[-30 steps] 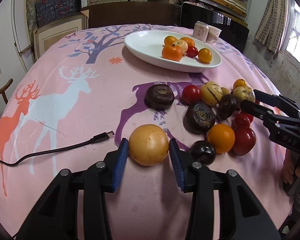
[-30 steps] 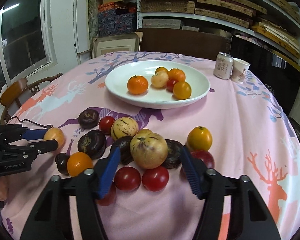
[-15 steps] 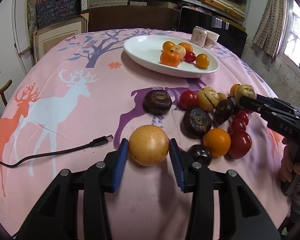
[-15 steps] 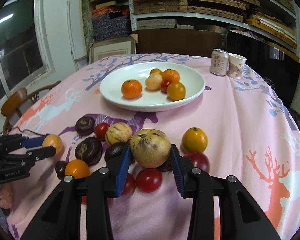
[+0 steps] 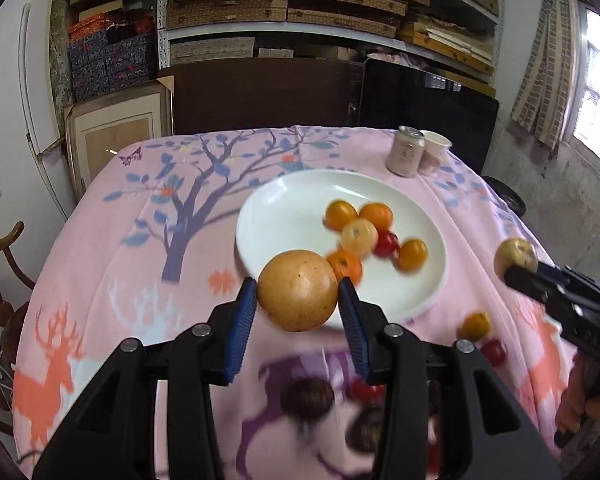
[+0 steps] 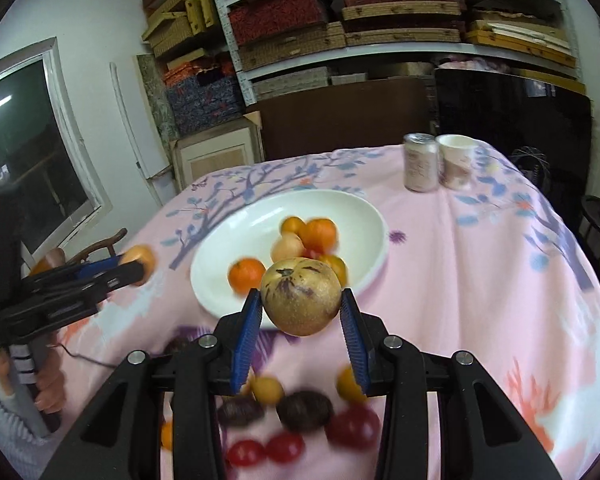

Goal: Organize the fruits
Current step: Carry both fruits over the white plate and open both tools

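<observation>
Golden fruit (image 5: 298,290): clamped between left gripper (image 5: 298,316) fingers, now lifted off the bench (image 5: 112,248), at the near rim of the white plate (image 5: 284,216). Speckled fruit (image 6: 300,298): gripped by right gripper (image 6: 300,318), likewise raised from the pile (image 6: 300,420) to the plate's edge. Plate contents: five small fruits (image 5: 366,234). Beyond: can (image 5: 406,152), cup (image 5: 436,152). Foreground blurred.
</observation>
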`<state>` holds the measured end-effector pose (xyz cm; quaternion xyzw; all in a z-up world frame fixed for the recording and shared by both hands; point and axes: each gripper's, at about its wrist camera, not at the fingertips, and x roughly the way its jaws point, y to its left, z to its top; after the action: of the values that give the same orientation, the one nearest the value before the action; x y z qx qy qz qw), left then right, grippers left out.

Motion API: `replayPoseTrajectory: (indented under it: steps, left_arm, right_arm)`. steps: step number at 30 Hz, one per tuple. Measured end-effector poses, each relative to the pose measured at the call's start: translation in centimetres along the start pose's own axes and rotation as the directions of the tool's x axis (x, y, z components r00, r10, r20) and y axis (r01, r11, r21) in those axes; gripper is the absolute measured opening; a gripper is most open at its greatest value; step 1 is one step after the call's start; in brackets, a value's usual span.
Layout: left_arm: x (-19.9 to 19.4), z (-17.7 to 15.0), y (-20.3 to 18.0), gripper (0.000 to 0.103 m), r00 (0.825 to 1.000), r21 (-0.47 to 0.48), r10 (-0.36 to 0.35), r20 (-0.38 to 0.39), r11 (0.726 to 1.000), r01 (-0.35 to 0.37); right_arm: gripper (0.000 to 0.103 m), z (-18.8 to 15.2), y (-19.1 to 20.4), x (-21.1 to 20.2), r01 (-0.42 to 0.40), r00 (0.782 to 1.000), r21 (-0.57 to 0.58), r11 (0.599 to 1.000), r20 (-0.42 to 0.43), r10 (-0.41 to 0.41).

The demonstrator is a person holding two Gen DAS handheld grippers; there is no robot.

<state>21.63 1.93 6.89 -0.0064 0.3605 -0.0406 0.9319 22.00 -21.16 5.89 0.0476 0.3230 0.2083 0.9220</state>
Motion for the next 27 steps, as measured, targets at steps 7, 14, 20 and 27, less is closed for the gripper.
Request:
replayPoseTrajectory:
  steps: [7,14,20,27]
  left_arm:
    - [7.5,2.9,0.6,0.041,0.997,-0.048,-0.018,-0.074,0.999,0.015]
    - [10.8,2.3,1.3,0.042,0.989,-0.081,-0.058,-0.139,0.996,0.047]
    - [7.2,1.8,1.6,0.052,0.996,-0.083,-0.037,-0.077,0.996,0.030]
    - [0.9,-3.8,1.7,0.067,0.999,-0.072,0.049,-0.011,0.996,-0.050]
  right_arm:
    - [0.041,1.7,1.4,6.6,-0.009,0.996,-0.038,0.999,-0.090,0.006]
    - [0.064,1.6,-0.1,7.7,-0.016,0.998,0.027,1.000,-0.066,0.018]
    - [0.081,2.3,-2.0,2.9,-0.042,0.996,0.114,0.993,0.078,0.033]
    - [0.084,-1.3,-3.6,-0.7,0.002,0.994,0.167,0.986,0.109,-0.021]
